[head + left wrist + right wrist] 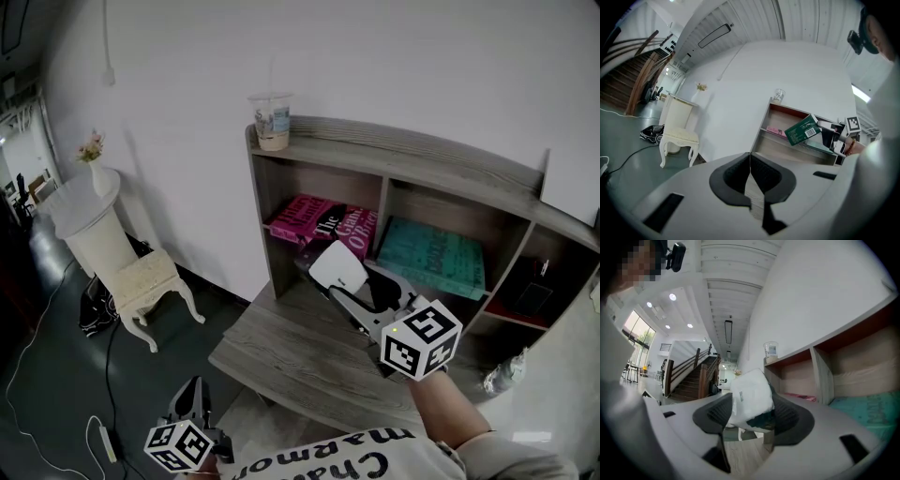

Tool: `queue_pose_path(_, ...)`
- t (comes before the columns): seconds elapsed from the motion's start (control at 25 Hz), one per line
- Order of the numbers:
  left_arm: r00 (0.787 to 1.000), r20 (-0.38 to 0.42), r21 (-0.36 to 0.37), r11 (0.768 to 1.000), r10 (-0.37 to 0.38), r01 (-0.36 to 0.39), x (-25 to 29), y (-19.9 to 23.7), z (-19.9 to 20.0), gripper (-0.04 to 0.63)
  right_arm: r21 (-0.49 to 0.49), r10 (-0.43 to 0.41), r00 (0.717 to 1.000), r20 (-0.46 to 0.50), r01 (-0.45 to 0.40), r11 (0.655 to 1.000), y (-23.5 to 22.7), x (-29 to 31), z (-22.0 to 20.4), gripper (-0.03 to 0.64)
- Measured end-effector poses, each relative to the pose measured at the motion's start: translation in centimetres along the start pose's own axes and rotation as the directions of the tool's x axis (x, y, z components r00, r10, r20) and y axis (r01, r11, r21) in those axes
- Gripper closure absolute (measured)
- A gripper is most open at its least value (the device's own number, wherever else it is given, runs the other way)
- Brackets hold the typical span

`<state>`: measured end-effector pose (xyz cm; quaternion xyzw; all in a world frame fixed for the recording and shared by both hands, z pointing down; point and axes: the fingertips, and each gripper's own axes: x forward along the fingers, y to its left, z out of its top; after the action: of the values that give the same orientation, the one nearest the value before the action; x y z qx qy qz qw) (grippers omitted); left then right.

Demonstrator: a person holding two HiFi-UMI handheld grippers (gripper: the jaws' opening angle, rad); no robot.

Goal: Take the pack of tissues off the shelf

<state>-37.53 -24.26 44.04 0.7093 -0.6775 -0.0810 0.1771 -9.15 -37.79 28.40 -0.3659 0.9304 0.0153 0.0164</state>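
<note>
The pack of tissues point(337, 265) is white on one side and green with a barcode on the other point(802, 130). It hangs in the air just in front of the shelf's point(403, 155) lower left compartment, above the desk point(291, 361). My right gripper point(345, 284) is shut on it, and in the right gripper view both pads press on the pack point(750, 399). My left gripper point(192, 392) is low at the bottom left, away from the desk. Its jaws point(750, 176) meet with nothing between them.
A plastic cup point(272, 120) stands on the shelf's top left corner. Pink books point(323, 223) and a teal book point(433, 255) lie in the compartments. A white stool point(150, 281) and a round pedestal with flowers point(89, 202) stand at the left. A plastic bottle point(506, 372) lies at the right.
</note>
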Motion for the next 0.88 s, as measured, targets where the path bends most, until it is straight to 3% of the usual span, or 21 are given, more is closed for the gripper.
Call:
queue_pose_path(0.48, 1.000, -0.023, 0.001, 1.000, -0.009, 0.009, 0.1, -0.4, -0.8, 0.577, 0.073, -0.005, 0.994, -0.110, 0.013, 0.997, -0.5, 0.0, -5.1, 0.347)
queue_pose_path(0.88, 1.000, -0.028, 0.005, 1.000, -0.003, 0.004, 0.0, 0.0, -0.6, 0.577, 0.074, 0.001, 0.982, -0.189, 0.013, 0.997, 0.0, 0.2, -7.9, 0.347)
